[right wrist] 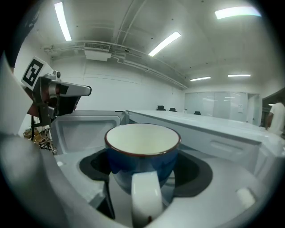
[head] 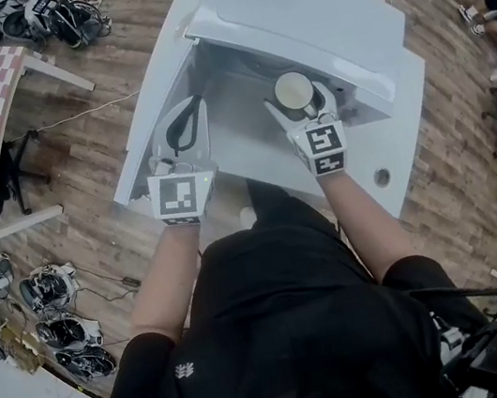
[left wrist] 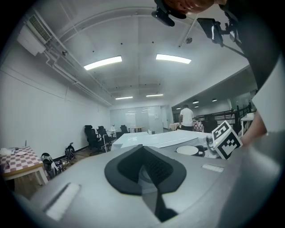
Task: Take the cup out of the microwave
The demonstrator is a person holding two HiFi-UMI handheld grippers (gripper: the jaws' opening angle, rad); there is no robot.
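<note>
wood floor (head: 95, 87) all round, white table (head: 394, 158) on it, and on that one microwave (head: 303, 22) with its door (head: 156, 76) swung open to my left. both of my grippers are reaching into the opening. the right gripper (head: 299, 98) is clamped on the cup (right wrist: 142, 162), which is the only cup i can see. it's blue with a cream inside, sitting upright at the mouth of the cavity, right under the front edge of the top. the white handle points straight back at my hand, so i reckon the way out is a level pull toward me. the left gripper (left wrist: 144, 156) is pinched closed on nothing, off toward the door side and apart from the cup.
</note>
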